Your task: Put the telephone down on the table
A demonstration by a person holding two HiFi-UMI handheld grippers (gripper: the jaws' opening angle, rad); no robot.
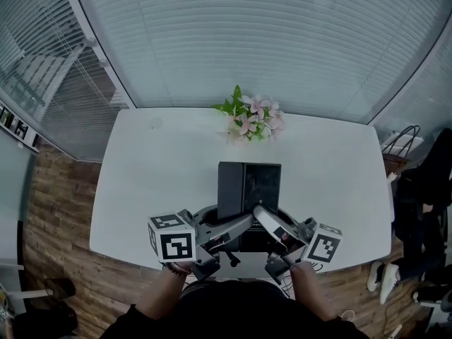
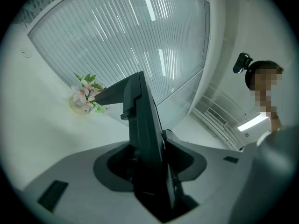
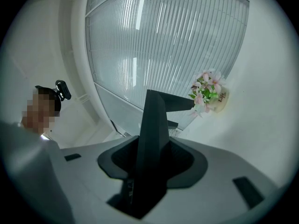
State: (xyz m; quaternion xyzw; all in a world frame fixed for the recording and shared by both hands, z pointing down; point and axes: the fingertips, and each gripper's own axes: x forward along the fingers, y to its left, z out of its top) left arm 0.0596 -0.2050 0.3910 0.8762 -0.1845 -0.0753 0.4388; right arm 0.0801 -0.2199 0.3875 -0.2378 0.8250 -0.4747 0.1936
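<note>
Head view: a flat black rectangular telephone (image 1: 248, 188) is carried by both grippers over the near half of a white rounded tabletop (image 1: 152, 182).
Left gripper (image 1: 242, 226): its jaws are clamped on the telephone's near end from the left side. In the left gripper view the dark slab stands edge-on between the pads and fills the gap.
Right gripper (image 1: 263, 215): its jaws pinch the same near end from the right. The right gripper view shows the slab wedged between the pads.
Long axis: it runs straight out from both pairs of jaws, away from the person, toward a bunch of pink flowers with green leaves (image 1: 251, 119) well beyond the far end.
Telephone to table: the broad face lies roughly parallel to the tabletop. A gap appears to remain, though contact at the far end cannot be ruled out.
Nearer hand: neither, as both hold it side by side.
Coming move: probably a level lowering until the underside rests, then both pairs of jaws spread.
Risk: the far end overhangs the grip, so it may dip and land first.
</note>
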